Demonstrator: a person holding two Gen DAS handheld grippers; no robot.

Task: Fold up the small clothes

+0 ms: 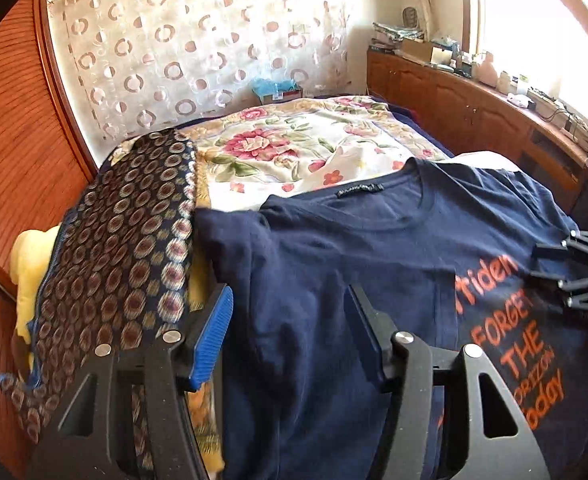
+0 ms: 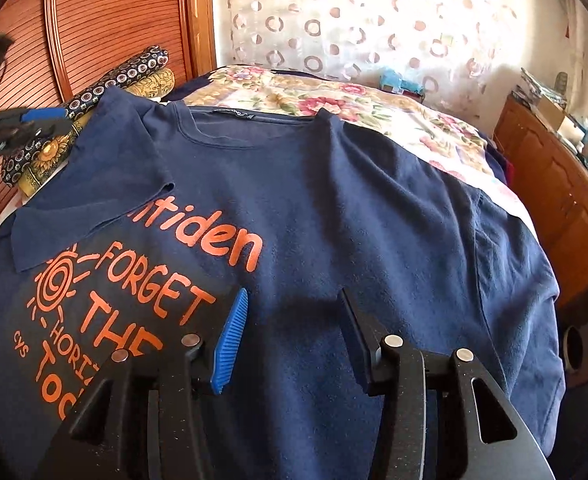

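Note:
A navy T-shirt (image 1: 334, 280) with orange lettering lies front up on the bed, collar towards the far wall. In the right wrist view the T-shirt (image 2: 354, 220) has one short sleeve (image 2: 93, 200) folded inwards over the start of the print. My left gripper (image 1: 289, 292) hovers open over the shirt's left side, with nothing between its blue and black fingers. It also shows at the left edge as the left gripper (image 2: 51, 120). My right gripper (image 2: 294, 294) is open above the shirt's middle, beside the print. From the left wrist it appears as the right gripper (image 1: 546, 264) over the lettering.
A dark fabric with ring patterns (image 1: 125, 260) and a yellow cloth (image 1: 25, 272) lie left of the shirt. A floral bedspread (image 1: 294, 140) covers the bed beyond the collar. A wooden cabinet (image 1: 474, 108) with clutter on top runs along the right; wooden slatted panels (image 1: 13, 140) stand at the left.

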